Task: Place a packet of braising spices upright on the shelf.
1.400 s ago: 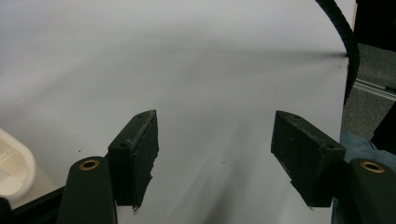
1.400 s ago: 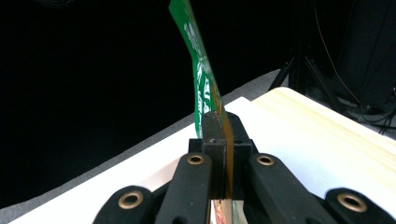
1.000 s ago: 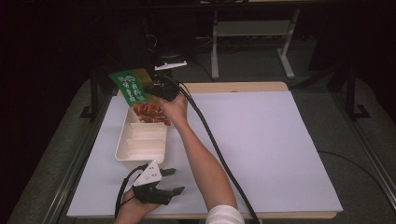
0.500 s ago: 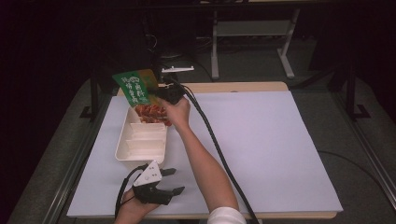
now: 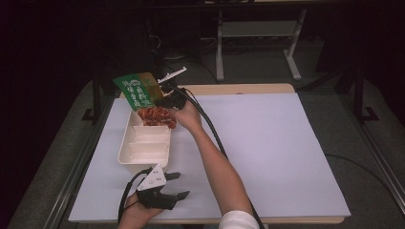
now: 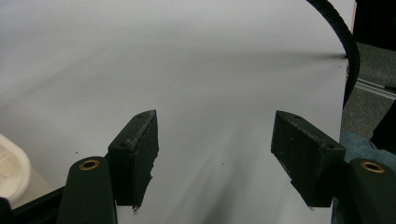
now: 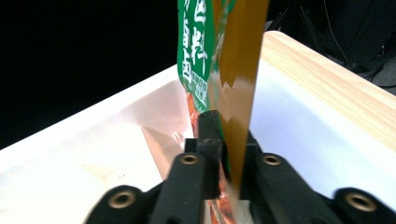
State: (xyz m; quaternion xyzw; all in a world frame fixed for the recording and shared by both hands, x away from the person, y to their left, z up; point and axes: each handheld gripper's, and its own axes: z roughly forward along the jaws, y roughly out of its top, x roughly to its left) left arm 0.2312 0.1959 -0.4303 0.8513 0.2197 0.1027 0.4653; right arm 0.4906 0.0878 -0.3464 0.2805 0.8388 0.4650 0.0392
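Observation:
A green and gold snack bag (image 5: 138,90) hangs tilted over the far end of a cream compartment tray (image 5: 143,153). My right gripper (image 5: 165,101) is shut on the bag's edge. In the right gripper view the bag (image 7: 219,60) stands pinched between the jaws of that gripper (image 7: 224,128), which have just eased open a little. Red food pieces (image 5: 156,117) lie in the tray's far compartment, below the bag. My left gripper (image 5: 175,185) rests near the table's front edge, open with nothing between its fingers, as the left gripper view (image 6: 215,140) also shows.
A white mat (image 5: 277,143) covers the table, with bare wood (image 5: 248,88) along the far edge. A black cable (image 5: 210,129) runs along the right forearm. A corner of the tray (image 6: 11,165) sits left of the left gripper. A white stand (image 5: 258,33) is beyond the table.
The bag and the right gripper have shifted slightly to the right over the tray's far end. The left gripper has stayed where it was.

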